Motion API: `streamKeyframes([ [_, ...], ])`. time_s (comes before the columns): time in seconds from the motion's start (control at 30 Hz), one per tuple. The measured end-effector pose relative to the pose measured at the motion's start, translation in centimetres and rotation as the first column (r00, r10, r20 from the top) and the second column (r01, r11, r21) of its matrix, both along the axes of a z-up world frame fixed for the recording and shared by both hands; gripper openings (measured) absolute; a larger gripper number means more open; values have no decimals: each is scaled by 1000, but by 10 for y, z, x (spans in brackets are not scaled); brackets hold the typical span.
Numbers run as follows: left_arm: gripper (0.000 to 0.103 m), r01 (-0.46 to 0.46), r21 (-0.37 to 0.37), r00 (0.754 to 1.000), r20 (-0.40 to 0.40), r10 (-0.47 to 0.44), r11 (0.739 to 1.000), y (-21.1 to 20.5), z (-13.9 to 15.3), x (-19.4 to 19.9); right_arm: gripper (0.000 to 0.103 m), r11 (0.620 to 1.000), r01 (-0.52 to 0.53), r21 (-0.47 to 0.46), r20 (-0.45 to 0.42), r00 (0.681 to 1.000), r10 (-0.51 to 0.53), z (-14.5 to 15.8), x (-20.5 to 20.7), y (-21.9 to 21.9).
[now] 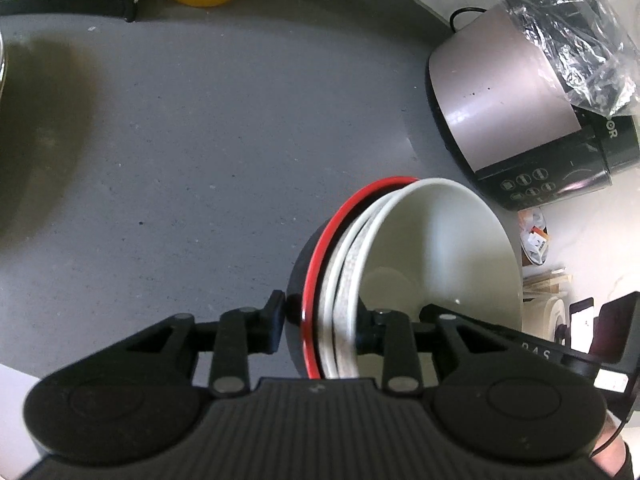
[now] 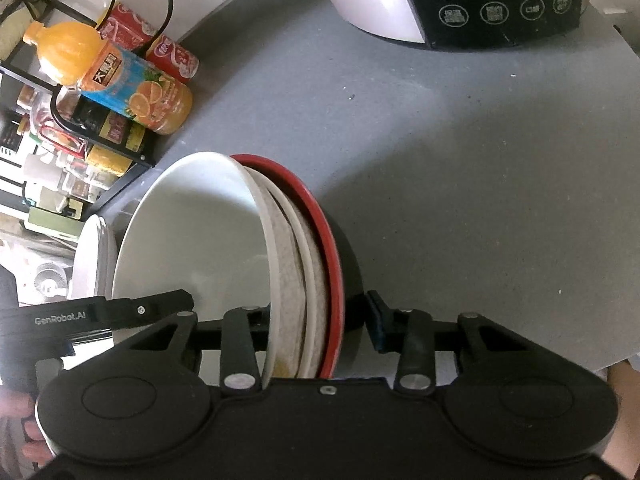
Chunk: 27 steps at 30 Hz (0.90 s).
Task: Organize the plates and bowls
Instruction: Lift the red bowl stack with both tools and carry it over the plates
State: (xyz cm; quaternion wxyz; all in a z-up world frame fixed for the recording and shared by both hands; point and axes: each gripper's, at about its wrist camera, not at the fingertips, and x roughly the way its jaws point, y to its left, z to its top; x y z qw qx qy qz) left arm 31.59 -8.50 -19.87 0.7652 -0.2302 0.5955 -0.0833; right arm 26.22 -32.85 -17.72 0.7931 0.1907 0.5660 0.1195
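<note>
Grey countertop [image 1: 180, 140], left gripper [image 1: 320, 320] and right gripper [image 2: 316, 320] both pinching nested bowls [image 1: 420, 248]

A nested stack of bowls [image 1: 400, 264], white inside a black red-rimmed one, stands on edge above the grey counter [image 1: 200, 140].

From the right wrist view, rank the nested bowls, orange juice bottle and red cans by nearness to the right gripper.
1. Nested bowls: between the right gripper fingers, on edge.
2. Orange juice bottle: upper left, by the rack.
3. Red cans: just behind the bottle, at the wall.
</note>
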Motion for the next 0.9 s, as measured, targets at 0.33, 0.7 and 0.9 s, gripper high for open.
streamKeyframes([
  [0.33, 29, 29, 6, 1000, 10, -29, 1000, 6, 2, -8, 31, 999, -6, -35, 35, 999, 7, 4, -8, 8],
  [0.7, 28, 31, 7, 999, 27, -31, 1000, 24, 10, -10, 30, 1000, -1, -22, 66, 998, 2, 11, -6, 27],
  [0.9, 28, 29, 15, 999, 37, -30, 999, 41, 20, -10, 30, 1000, -18, -19, 77, 997, 20, 19, -1, 44],
])
